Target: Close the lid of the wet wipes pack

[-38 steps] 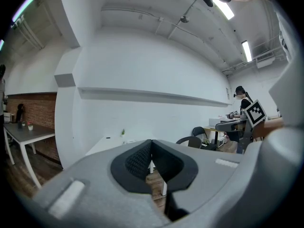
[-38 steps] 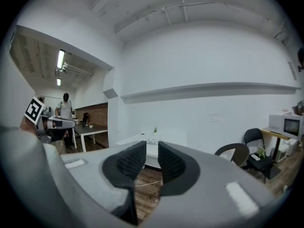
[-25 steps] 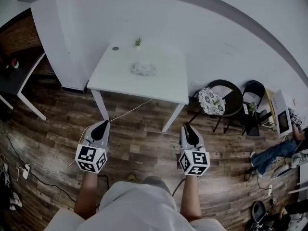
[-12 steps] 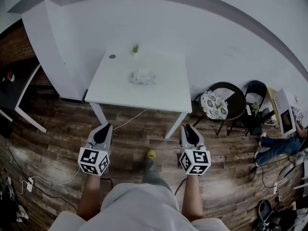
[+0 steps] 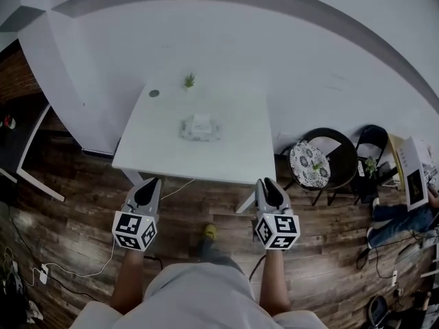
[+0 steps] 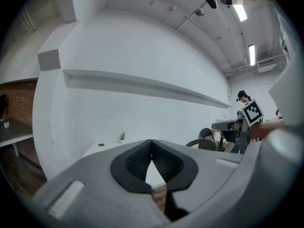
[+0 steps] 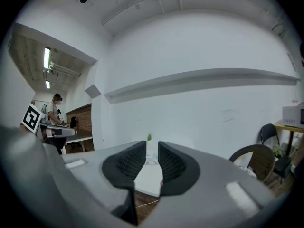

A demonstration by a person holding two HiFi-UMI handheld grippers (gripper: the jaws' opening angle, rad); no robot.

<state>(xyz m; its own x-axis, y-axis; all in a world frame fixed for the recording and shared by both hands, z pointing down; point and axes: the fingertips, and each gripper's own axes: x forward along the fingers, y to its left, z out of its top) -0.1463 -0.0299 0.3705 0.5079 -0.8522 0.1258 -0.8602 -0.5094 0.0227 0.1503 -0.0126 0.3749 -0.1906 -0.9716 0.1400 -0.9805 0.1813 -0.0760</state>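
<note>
Two grippers, one pack, one table; we list them as they stand.

1. Pack (image 5: 200, 128): wet wipes, lying flat near the middle of the table (image 5: 236, 160), toward its far half. Its long axis runs left to right in the head view, roughly parallel to the table's near edge. A pale flap on its top, toward the far side, we take to be the lid (image 5: 201, 119), not yet down; at this range we cannot be sure.

2. Left gripper (image 5: 147, 184): jaw tips touching in its own view (image 6: 152, 144), nothing between them. Held over the floor (image 5: 82, 211), short of the table's near edge.

3. Right gripper (image 5: 266, 182): jaws a narrow gap apart (image 7: 152, 146), holding nothing. The pack (image 7: 151, 160) shows far off through that gap.

4. Relation for the coming move: the pack lies straight ahead of both grippers and well apart from them, across the near part of the table. It sits between their two lines, a little toward the left one; we judge neither clearly nearer. The lid would likely be pressed from above once we reach the table.

5. Plant (image 5: 188, 81): small, at the table's far edge, beyond the pack.

6. Writing: none legible on the pack. Each gripper's cube (image 5: 134, 228) carries square black-and-white markers, no words.
</note>
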